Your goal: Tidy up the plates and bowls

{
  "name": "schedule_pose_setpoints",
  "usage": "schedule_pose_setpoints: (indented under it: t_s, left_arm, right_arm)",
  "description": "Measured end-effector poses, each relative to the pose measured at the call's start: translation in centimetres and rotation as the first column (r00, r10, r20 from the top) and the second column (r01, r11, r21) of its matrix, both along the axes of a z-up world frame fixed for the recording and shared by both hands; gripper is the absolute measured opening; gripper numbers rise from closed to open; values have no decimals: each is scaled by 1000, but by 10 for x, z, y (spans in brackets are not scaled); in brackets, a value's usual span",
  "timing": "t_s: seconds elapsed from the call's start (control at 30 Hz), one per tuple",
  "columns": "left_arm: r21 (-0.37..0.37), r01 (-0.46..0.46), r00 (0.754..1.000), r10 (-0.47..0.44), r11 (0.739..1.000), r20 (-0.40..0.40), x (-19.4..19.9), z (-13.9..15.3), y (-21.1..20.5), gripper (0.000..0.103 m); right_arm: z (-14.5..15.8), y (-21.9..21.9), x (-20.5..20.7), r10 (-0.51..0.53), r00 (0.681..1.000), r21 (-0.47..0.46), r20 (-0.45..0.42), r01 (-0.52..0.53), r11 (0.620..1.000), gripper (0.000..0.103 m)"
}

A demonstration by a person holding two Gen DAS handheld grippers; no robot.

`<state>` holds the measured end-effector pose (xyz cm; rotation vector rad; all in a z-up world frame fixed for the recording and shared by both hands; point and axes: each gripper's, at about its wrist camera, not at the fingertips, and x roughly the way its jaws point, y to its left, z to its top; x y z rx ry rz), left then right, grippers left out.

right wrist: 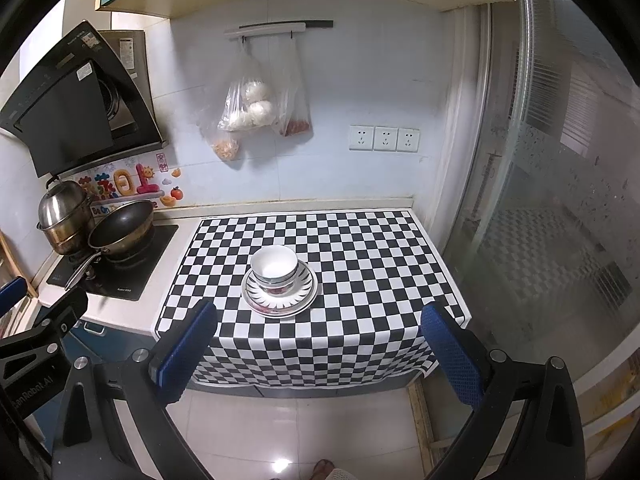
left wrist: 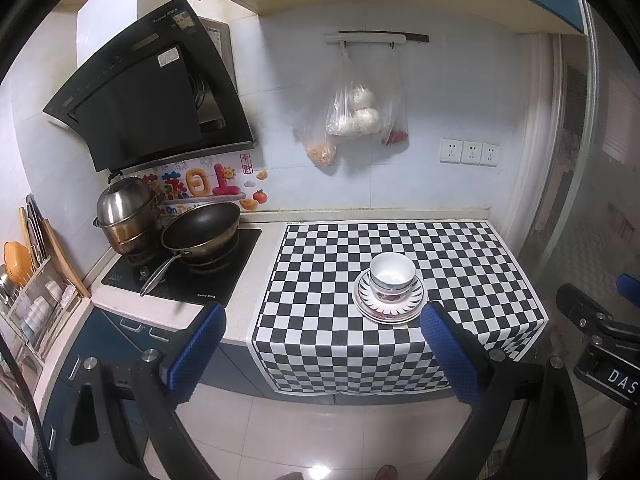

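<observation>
A white bowl [left wrist: 392,274] sits nested in another bowl on a stack of patterned plates [left wrist: 389,308] on the checkered cloth [left wrist: 460,256]. The bowl [right wrist: 275,265] and plates [right wrist: 279,300] also show in the right wrist view, mid-cloth. My left gripper [left wrist: 322,322] is open and empty, held back from the counter's front edge, above the floor. My right gripper [right wrist: 318,320] is open and empty, likewise back from the counter. The right gripper's body [left wrist: 600,332] shows at the right of the left wrist view.
A stove [left wrist: 184,272] with a black wok [left wrist: 202,230] and a steel pot [left wrist: 128,216] stands left of the cloth. A dish rack [left wrist: 36,304] is at far left. Plastic bags [left wrist: 356,112] hang on the wall. A glass door [right wrist: 560,200] bounds the right.
</observation>
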<state>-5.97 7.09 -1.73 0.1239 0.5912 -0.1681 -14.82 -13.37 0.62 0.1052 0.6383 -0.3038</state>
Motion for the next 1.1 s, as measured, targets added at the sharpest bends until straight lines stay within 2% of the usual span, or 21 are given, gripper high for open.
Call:
schedule_pose_setpoints:
  t_s: [1.1]
  left_arm:
    - [8,1,1000,-2,1000,13,1,5,-2,100]
  right_arm:
    - [1,-6,0,-5,1000,-1,10,5,1000,103]
